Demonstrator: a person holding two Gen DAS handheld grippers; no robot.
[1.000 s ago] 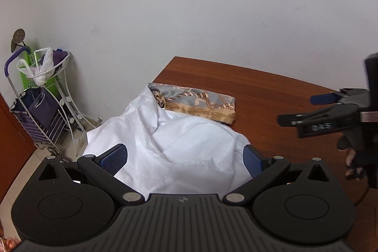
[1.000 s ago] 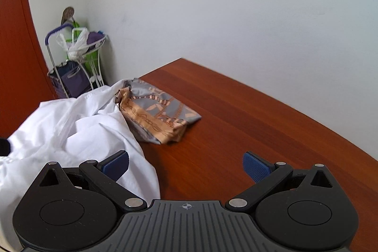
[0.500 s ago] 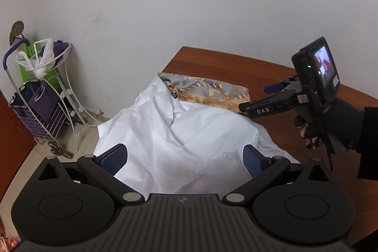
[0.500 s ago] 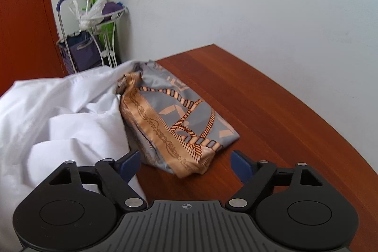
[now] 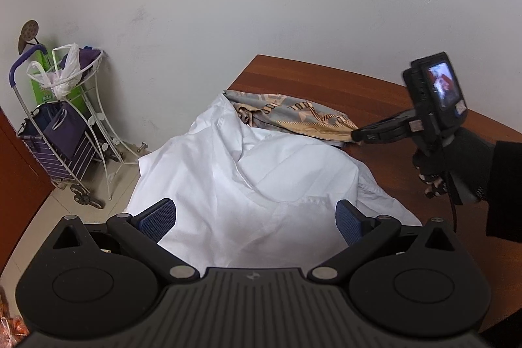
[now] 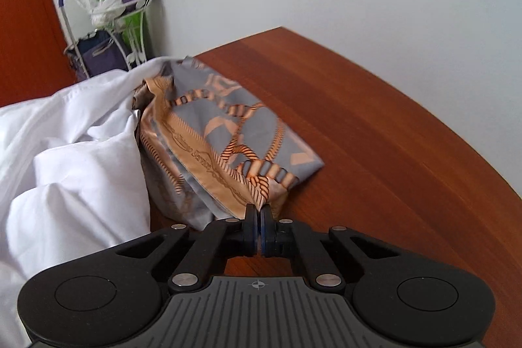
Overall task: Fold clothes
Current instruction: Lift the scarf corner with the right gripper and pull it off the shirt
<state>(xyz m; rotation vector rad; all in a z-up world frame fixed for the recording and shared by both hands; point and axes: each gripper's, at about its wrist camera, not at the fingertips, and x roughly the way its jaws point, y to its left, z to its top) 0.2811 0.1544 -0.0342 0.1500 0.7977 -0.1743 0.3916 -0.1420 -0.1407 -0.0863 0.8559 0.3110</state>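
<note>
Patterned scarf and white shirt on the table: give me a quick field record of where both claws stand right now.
surface: wooden table
white shirt: crumpled, one edge hanging off the table's end
patterned scarf: lying beside the shirt, touching it
right claw: shut on the scarf's near corner
left claw: open, above the shirt, holding nothing
right hand: gloved, gripping the claw's handle
</note>
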